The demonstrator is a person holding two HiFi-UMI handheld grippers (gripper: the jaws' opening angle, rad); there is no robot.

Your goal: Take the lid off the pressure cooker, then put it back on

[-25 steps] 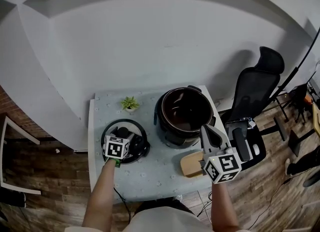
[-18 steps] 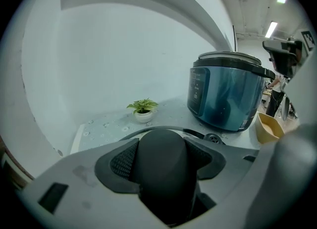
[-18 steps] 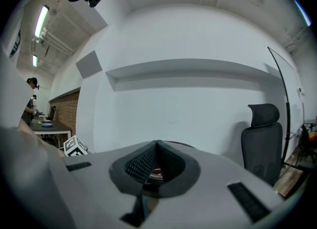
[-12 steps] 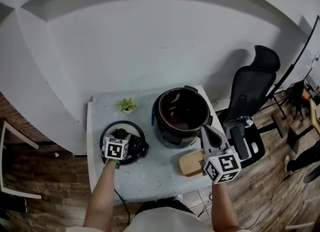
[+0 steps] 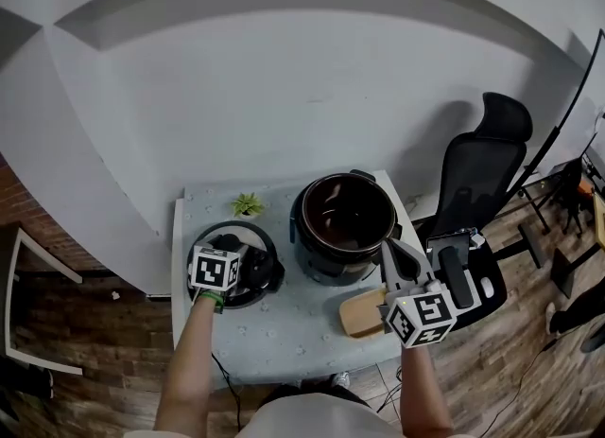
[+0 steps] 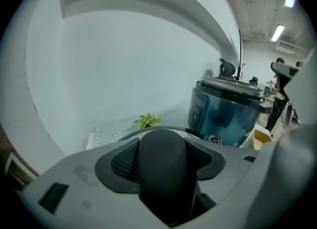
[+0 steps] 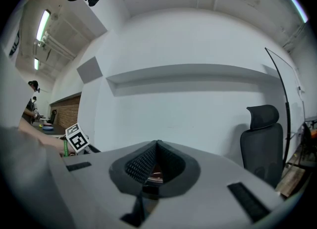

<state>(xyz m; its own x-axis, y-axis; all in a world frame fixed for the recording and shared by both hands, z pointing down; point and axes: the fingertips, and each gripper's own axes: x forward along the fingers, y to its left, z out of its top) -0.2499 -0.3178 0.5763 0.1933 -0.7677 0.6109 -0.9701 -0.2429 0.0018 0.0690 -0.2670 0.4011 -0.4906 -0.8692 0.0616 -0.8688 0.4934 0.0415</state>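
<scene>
Carefully: near right, your right gripper (image 5: 388, 249) is pinched closed on nothing, beside the wooden board (image 5: 362, 313). Your left gripper (image 6: 161, 146) is clamped on the black knob (image 6: 163, 183) of the lid (image 5: 265, 275), which sits on the table left of the open pressure cooker (image 5: 345, 228). If the lid tilts as you carry it, it could twist in the pads, catch the cooker's rim, or clip the small plant (image 5: 248, 205) beyond.

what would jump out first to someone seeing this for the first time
The open pressure cooker stands at the back right of the table. Its lid lies on the table to the left, with the left gripper clamped on the black knob. The right gripper hangs shut and empty near the cooker's front.
</scene>
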